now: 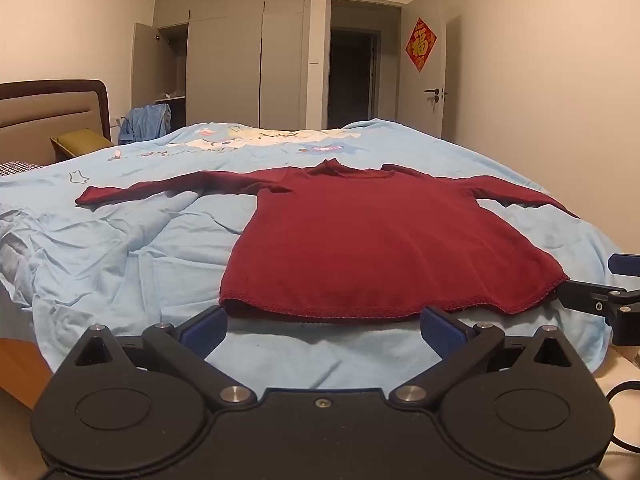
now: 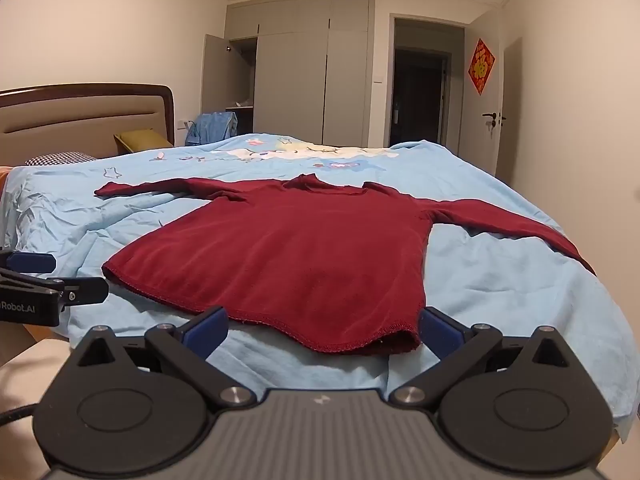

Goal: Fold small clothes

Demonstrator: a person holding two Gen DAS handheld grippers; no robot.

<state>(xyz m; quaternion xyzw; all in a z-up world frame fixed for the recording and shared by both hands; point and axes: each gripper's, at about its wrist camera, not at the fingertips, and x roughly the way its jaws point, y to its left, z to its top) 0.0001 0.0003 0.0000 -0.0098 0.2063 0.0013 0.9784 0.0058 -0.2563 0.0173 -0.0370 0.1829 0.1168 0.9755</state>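
The red shirt (image 1: 372,240) is spread flat on the bed (image 1: 120,248), hem nearest. Both tongs, left (image 1: 322,330) and right (image 2: 322,330), are held wide open and empty, just short of the hem corners.

We see a light blue bedspread (image 1: 120,248) lying rumpled across the bed, cartoon prints near its far edge. A padded headboard (image 1: 52,112) stands at left, an olive cushion (image 1: 80,140) beside it. Beyond, a grey wardrobe (image 1: 240,60) has one door open, blue cloth (image 1: 148,120) heaped below. A red diamond decoration (image 1: 420,44) hangs on the open white door (image 1: 430,68).
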